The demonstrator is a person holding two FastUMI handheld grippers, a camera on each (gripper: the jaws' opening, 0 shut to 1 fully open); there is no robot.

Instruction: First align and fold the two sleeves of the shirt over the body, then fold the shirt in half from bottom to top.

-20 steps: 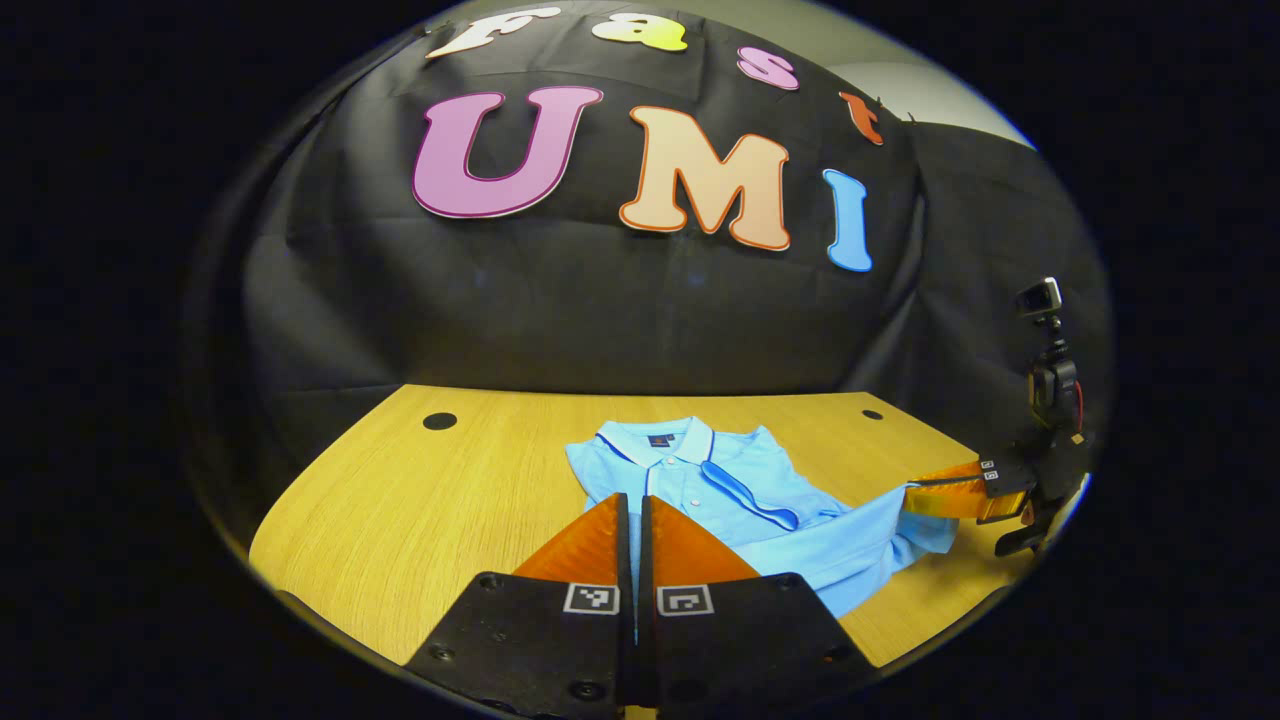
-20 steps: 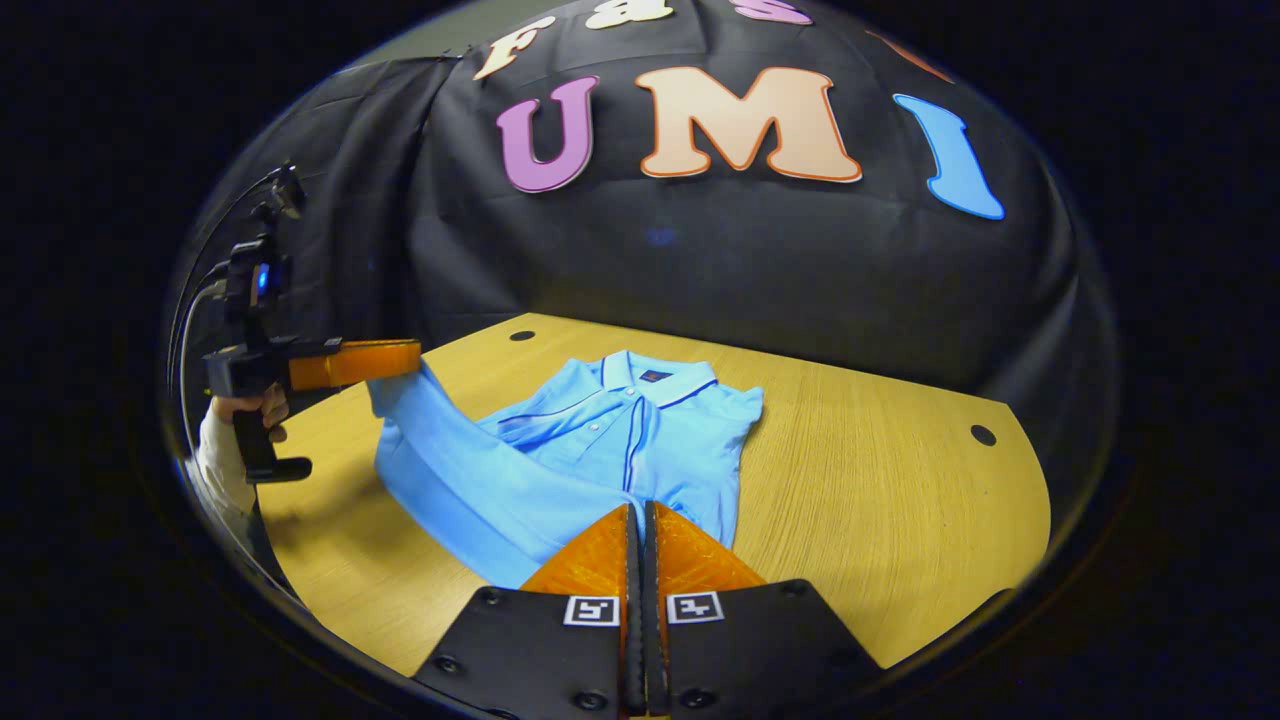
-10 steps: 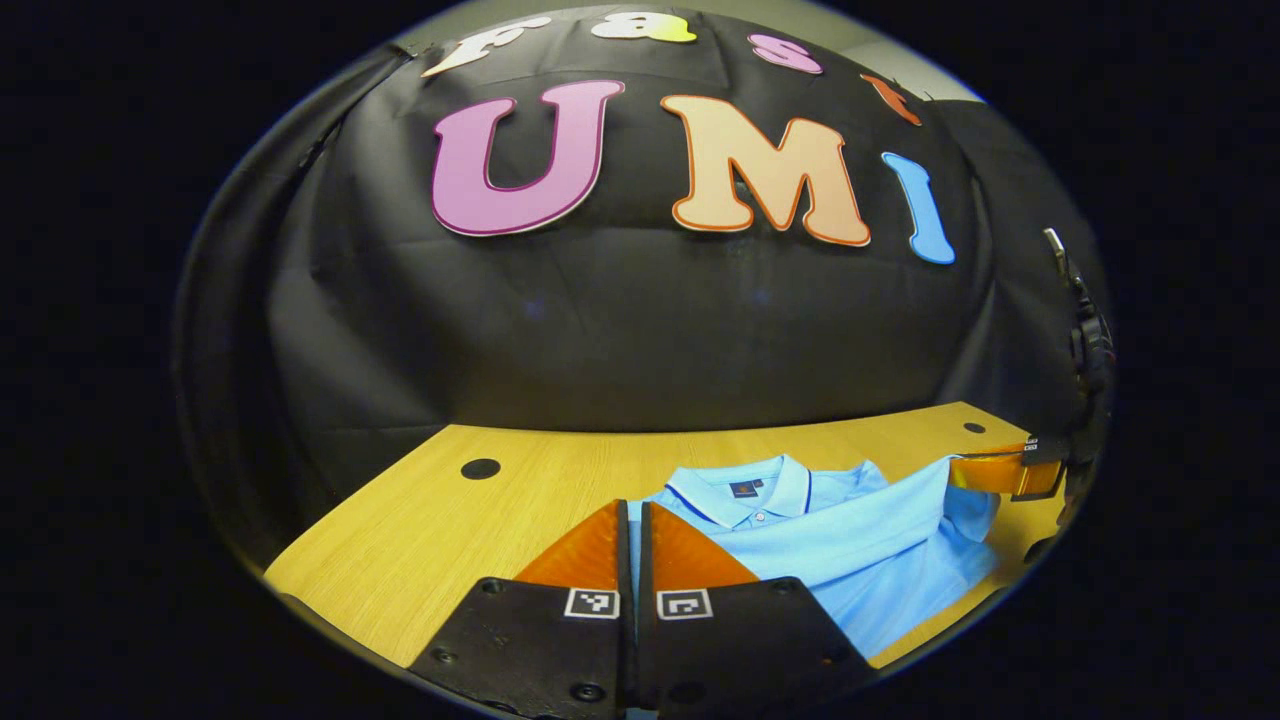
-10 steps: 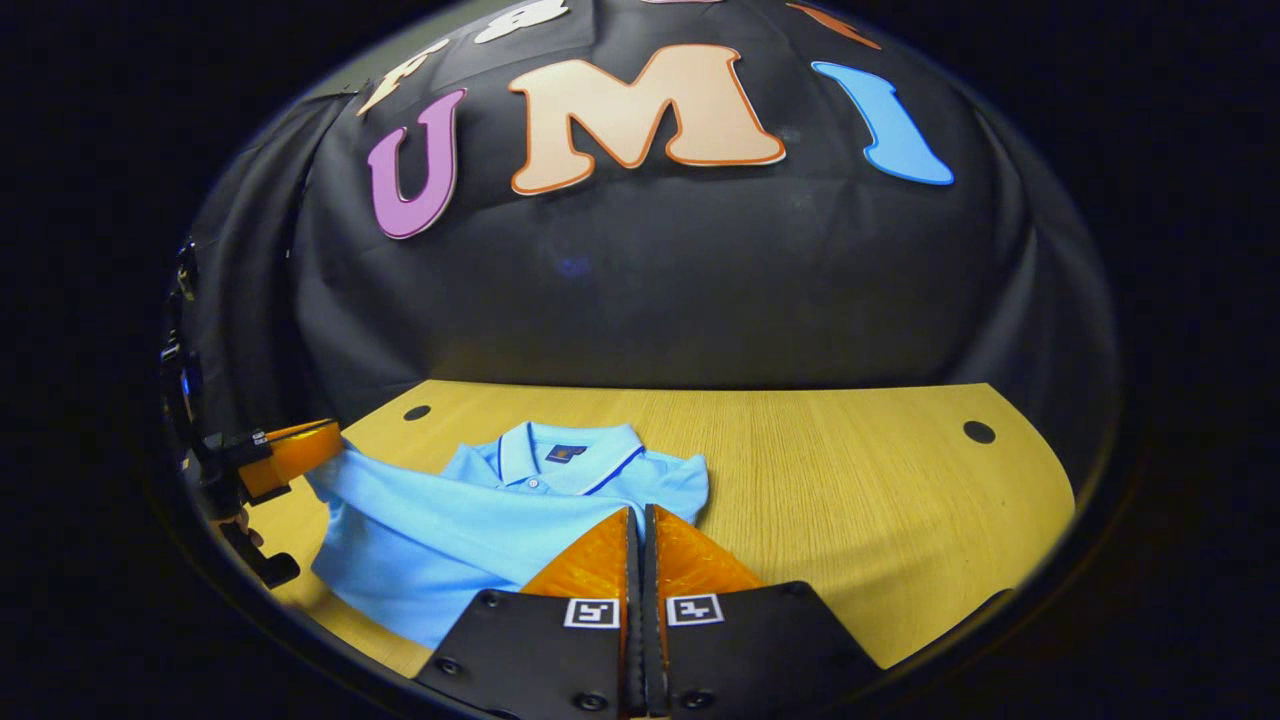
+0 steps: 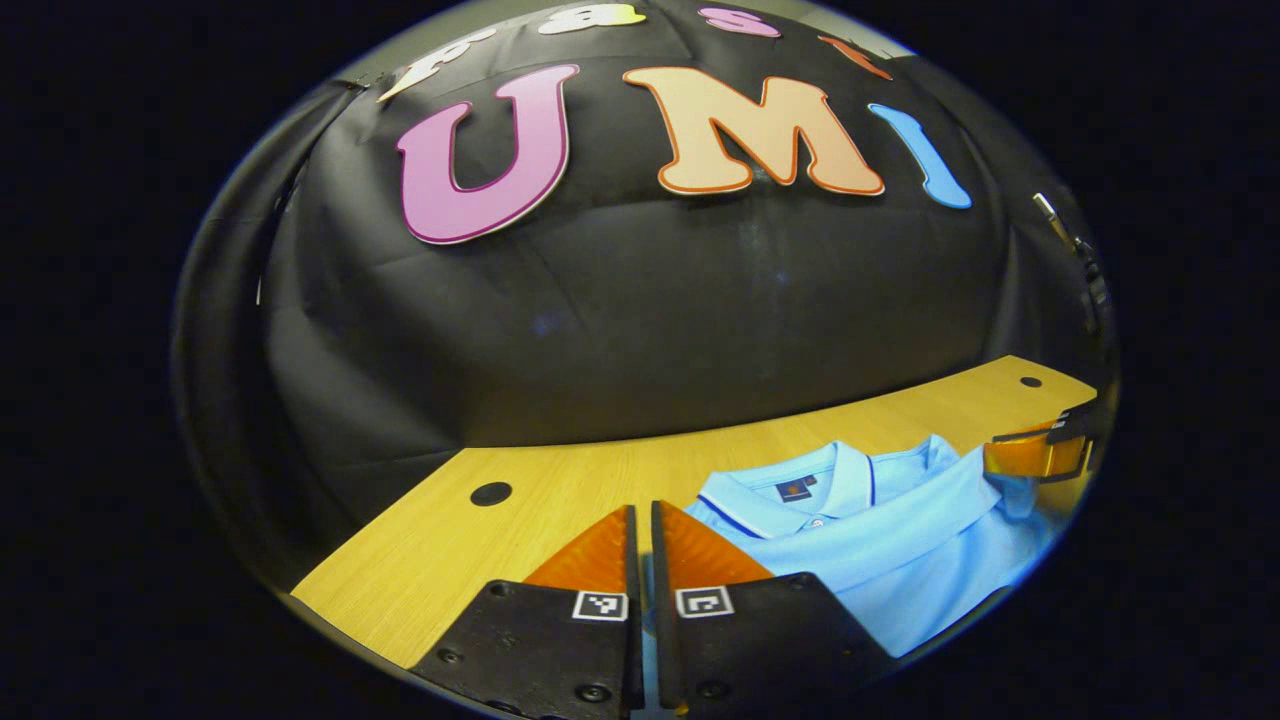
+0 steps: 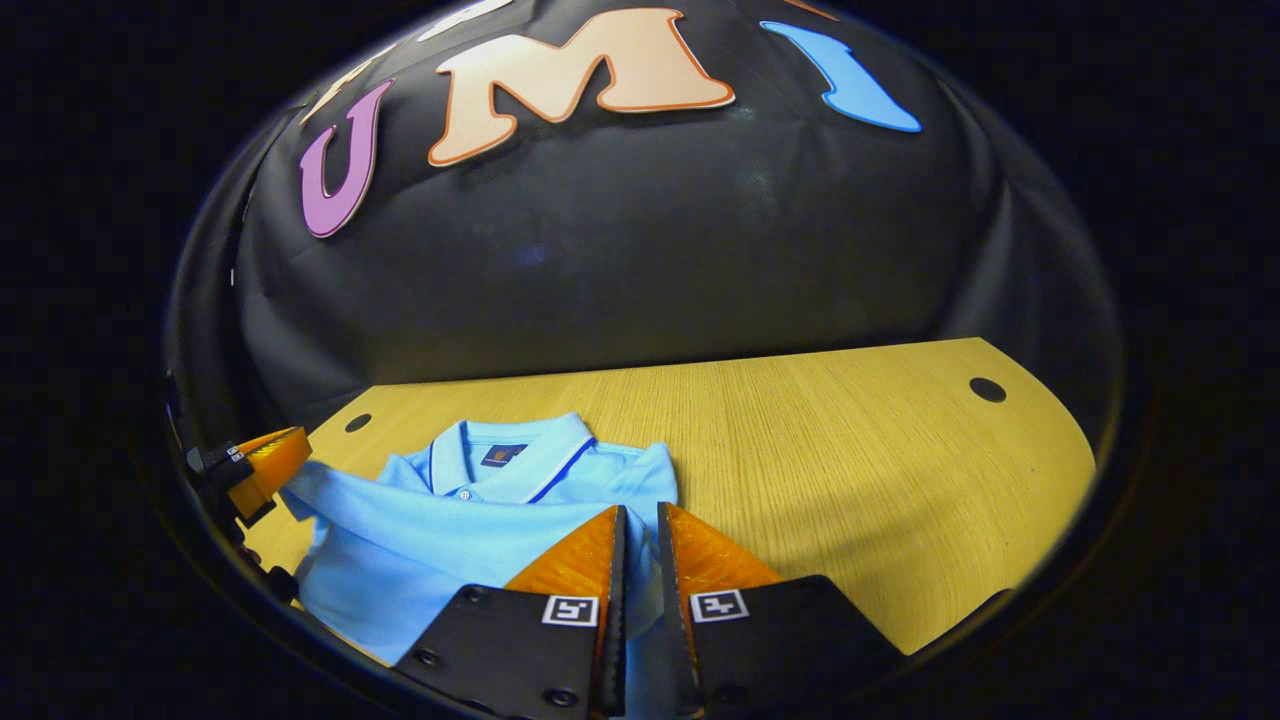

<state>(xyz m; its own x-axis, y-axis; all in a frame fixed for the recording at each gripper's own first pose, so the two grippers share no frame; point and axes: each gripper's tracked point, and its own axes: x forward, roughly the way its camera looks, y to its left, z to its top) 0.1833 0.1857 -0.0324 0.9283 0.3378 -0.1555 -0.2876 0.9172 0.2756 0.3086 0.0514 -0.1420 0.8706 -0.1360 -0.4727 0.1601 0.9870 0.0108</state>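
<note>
The shirt (image 6: 470, 520) lies on the table (image 6: 840, 440), its hem carried up near the collar (image 6: 510, 462) for the bottom-to-top fold. The left gripper (image 5: 640, 530) and right gripper (image 6: 638, 535) each pinch a hem corner, fingers nearly closed on fabric. Compared with earlier, both gaps are slightly wider and the hem sits farther forward.

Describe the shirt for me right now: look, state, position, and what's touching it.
The shirt is a light blue polo of soft knit-looking fabric, with a dark-piped collar and a small dark label inside the neck. It lies on the wooden table, collar toward the booth wall, with its lower part brought up over the body to just below the collar. The left gripper and the right gripper each pinch a corner of that folded edge.
</note>
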